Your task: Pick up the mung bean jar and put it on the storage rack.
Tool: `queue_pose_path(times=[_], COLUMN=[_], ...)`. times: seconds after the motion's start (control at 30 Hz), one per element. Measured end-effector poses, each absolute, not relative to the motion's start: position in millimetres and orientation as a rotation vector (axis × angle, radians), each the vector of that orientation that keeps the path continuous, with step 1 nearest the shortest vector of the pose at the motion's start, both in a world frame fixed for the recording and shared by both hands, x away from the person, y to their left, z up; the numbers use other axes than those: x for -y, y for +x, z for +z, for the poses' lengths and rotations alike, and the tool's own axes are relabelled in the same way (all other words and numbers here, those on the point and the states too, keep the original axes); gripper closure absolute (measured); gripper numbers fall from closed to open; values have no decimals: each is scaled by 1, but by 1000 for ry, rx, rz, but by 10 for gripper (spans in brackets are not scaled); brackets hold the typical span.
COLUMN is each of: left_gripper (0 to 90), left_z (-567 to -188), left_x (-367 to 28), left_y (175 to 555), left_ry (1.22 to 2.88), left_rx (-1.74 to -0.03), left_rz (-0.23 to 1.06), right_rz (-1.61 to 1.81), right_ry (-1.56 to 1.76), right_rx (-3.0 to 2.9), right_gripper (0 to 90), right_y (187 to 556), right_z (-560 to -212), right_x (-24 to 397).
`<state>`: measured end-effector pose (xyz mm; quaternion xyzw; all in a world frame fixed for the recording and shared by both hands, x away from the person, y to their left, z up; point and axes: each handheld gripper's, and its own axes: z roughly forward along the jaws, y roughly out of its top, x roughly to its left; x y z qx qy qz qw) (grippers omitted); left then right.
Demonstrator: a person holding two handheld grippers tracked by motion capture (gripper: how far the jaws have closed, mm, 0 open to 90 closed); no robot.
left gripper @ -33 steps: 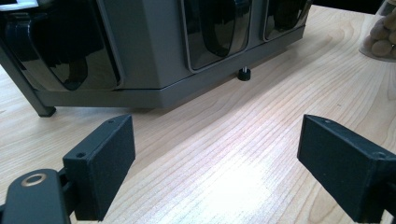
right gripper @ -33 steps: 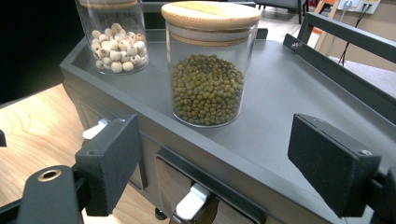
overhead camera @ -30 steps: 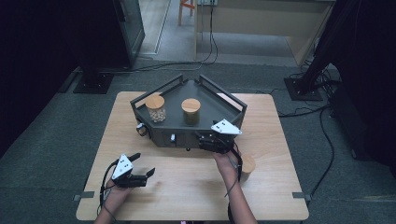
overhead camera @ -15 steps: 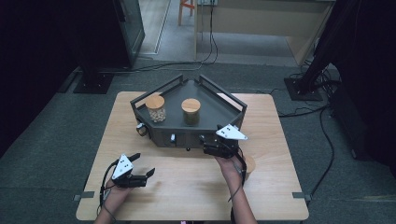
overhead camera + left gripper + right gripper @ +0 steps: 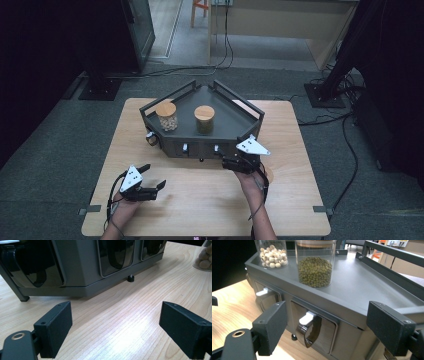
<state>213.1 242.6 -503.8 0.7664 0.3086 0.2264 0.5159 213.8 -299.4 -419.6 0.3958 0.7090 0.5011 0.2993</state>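
Note:
A dark grey stand (image 5: 227,120) with a railed top sits at the table's middle back. On it stand a cork-lidded jar of pale balls (image 5: 166,116) and a jar of green beans (image 5: 204,119). My right gripper (image 5: 227,161) is open just before the stand's front right face. In the right gripper view its jaws (image 5: 327,327) frame a recessed window with a white lever (image 5: 306,318), touching nothing. Behind it are the bean jar (image 5: 314,267) and the ball jar (image 5: 272,255). My left gripper (image 5: 155,176) lies open on the table at the front left, with bare wood between its jaws (image 5: 115,327).
A third jar of pale balls (image 5: 203,255) stands on the table near the right hand, mostly hidden in the high view. A second white lever (image 5: 262,292) sits left of the first. The stand's small foot (image 5: 130,278) rests on the wooden table (image 5: 200,210). Cables cross the floor behind.
My right gripper has slid to the right and a little lower along the stand's front. The hand now hides the jar beside it. The left gripper has not moved.

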Motion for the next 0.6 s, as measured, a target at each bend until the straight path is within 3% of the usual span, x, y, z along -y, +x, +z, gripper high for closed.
queue_pose_path(times=[0.6], left_gripper=[109], left_z=[-504], left_x=[-240], left_y=[213], left_ry=[1855], left_rx=[-728], left_rz=[544], right_rz=[1335], right_ry=[1057], right_rx=[-1875], right_gripper=[170], right_y=[200], right_z=[-426], right_x=[316])
